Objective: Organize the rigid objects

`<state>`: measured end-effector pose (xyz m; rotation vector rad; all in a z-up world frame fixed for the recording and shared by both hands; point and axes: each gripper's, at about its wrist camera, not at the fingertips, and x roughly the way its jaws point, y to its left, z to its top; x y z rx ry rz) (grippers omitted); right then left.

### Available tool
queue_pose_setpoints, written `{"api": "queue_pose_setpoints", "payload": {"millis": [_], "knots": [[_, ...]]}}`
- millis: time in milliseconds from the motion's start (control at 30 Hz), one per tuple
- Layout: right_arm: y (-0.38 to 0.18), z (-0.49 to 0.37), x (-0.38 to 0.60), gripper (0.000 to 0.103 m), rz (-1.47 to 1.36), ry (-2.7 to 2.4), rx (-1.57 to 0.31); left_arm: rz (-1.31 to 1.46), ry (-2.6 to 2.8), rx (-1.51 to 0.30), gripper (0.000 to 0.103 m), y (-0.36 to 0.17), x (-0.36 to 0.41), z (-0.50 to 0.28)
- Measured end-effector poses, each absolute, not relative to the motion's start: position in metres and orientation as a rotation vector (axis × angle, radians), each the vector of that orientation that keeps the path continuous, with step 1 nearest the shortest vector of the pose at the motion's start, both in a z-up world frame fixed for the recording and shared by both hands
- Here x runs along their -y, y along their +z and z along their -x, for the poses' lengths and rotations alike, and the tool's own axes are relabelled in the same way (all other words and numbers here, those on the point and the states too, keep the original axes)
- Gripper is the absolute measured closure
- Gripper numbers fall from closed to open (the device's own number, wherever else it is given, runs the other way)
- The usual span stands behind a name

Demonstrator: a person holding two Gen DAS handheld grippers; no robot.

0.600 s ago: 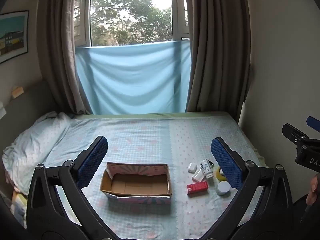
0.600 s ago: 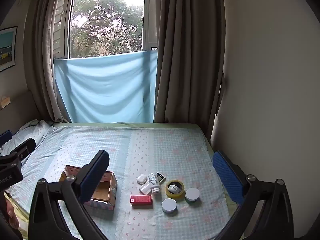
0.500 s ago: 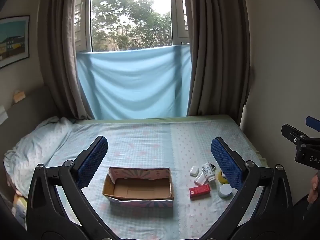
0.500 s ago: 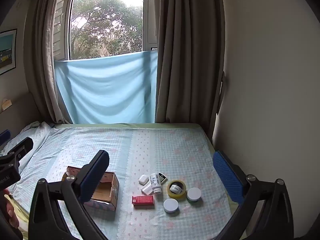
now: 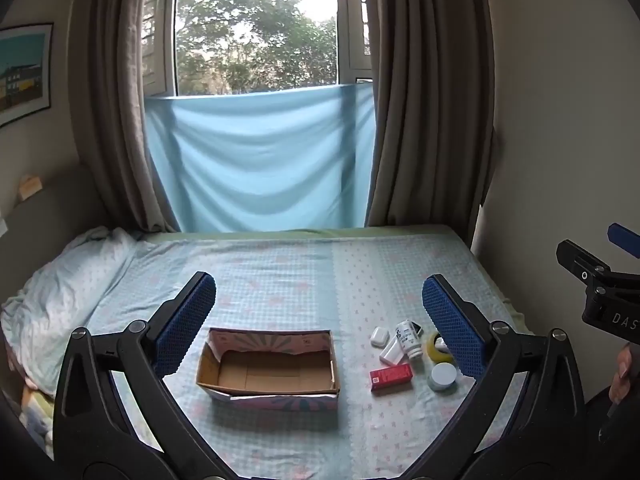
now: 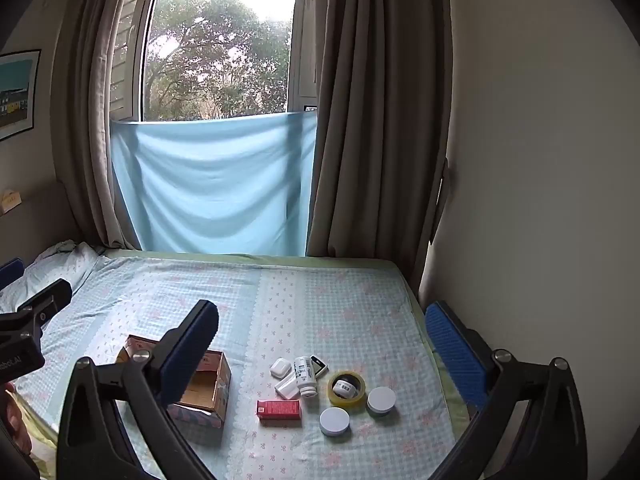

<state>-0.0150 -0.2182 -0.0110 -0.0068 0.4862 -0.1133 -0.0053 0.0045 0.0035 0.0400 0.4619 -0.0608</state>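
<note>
Both views lifted slightly since half second ago; left tool (image 5: 318, 320) and right tool (image 6: 322, 344) wide, empty. Cardboard box (image 5: 272, 368) empty, red carton (image 6: 279, 408) untouched on bed (image 6: 320, 300); sorting not begun.

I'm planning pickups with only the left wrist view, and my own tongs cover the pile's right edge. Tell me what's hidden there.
Observer: A second white lid lies right of the first white lid, apart from it.
Operator: Describe the yellow tape.
Observer: The tape roll lies flat, with a small jar inside its ring.
Operator: Report the right tongs.
Observer: The right tongs are open, with nothing between them.
</note>
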Motion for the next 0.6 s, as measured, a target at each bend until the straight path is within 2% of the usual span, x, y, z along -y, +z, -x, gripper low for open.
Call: {"api": "queue_pose_setpoints", "payload": {"millis": [600], "knots": [[-0.013, 0.009, 0.206, 0.000, 0.021, -0.117, -0.485, -0.055, -0.080, -0.455, 0.000, 0.005, -0.003, 0.006]]}}
